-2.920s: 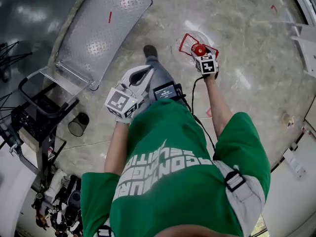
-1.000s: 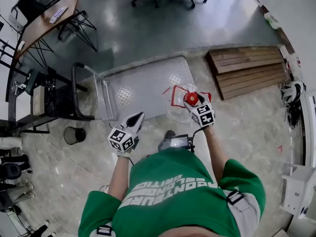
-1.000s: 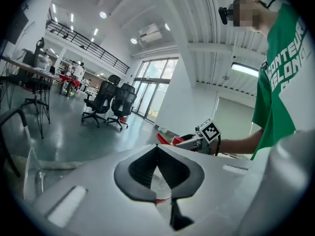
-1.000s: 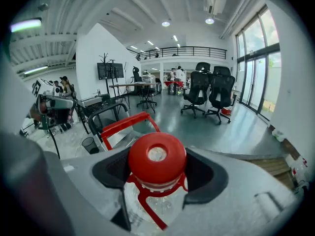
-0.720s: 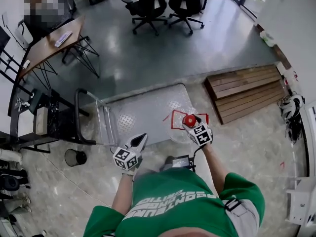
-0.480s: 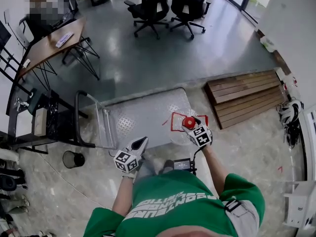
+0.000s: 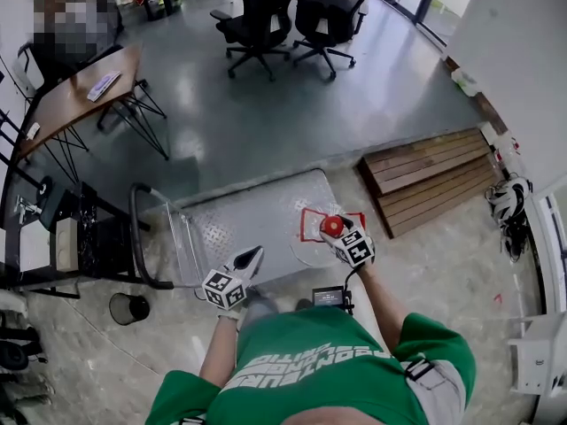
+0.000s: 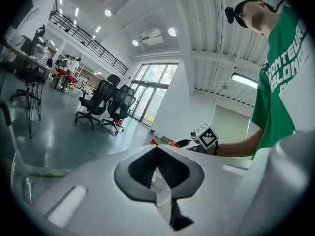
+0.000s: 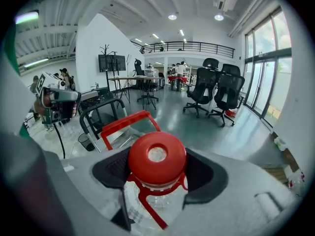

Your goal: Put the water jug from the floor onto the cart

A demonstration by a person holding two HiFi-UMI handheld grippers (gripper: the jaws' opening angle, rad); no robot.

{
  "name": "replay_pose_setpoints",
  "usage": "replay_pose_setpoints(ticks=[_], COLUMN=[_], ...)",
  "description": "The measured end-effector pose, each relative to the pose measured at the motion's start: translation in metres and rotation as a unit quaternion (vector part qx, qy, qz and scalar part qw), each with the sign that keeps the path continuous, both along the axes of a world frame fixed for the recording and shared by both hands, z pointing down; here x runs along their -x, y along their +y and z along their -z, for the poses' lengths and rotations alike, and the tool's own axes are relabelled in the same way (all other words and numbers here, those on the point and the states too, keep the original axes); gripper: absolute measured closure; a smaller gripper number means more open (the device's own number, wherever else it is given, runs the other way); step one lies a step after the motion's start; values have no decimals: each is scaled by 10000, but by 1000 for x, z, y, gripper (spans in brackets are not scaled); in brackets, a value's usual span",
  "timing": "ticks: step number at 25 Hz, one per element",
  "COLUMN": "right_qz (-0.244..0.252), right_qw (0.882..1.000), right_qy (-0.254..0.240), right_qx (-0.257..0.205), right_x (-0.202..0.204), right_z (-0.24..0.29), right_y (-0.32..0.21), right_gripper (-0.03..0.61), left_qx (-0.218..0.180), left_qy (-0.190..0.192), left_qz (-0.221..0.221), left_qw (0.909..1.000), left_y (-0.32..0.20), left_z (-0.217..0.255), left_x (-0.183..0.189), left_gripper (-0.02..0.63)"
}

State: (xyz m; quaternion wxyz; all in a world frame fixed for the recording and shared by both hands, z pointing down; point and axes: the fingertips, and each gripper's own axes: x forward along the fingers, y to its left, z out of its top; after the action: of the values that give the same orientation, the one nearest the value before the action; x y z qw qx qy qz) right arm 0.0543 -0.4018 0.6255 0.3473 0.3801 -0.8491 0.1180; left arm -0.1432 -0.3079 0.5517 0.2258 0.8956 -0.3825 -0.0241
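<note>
My right gripper (image 9: 158, 173) has its jaws clamped on the neck of the water jug (image 9: 147, 200), just under the red cap (image 7: 332, 226) — the dark pads press in from either side, and the jug's red carry handle (image 9: 127, 123) stands up behind the cap. In the head view the jug hangs beneath that gripper at the right-hand end of the cart (image 7: 239, 224), its clear body overlapping the edge of the diamond-plate deck; whether its base touches the deck I cannot tell. The cart's black push handle (image 7: 140, 237) rises at the opposite, left end, and a small dark bin (image 7: 128, 308) sits on the floor close to it. My left gripper (image 7: 251, 257) is well apart from the jug, by the near edge of the deck, its jaws closed together tip to tip — a crinkled clear scrap shows in the seam between the pads, and I cannot tell what it is. A stack of wooden pallets (image 7: 430, 175) lies on the floor to the right of the cart, and black office chairs (image 7: 252, 11) stand farther off on the grey floor
</note>
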Motion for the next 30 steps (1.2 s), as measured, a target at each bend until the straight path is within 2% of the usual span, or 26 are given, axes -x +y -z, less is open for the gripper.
replay_pose_setpoints(ticks=[11,18,24,30], right_qz=[-14,165,479,944], right_qw=[9995,9994,9981,9941], right_qy=[180,193,179,191], right_qx=[266,243,329,489], right_x=[66,113,142,159], right_z=[-14,-12,-17,-42], right_y=[-37,-62,-78,-96], right_gripper=[279,279,279,279], left_qx=[21,86,179,258], left_qy=[173,189,162,89], left_qz=[-83,-16,179,335], left_qw=[9998,9998,9995,9991], left_y=[-55,-74,-85,-101], left_z=[-2,-6,-10,-14], left_x=[76,121,135,120], left_gripper=[604,604,604,604])
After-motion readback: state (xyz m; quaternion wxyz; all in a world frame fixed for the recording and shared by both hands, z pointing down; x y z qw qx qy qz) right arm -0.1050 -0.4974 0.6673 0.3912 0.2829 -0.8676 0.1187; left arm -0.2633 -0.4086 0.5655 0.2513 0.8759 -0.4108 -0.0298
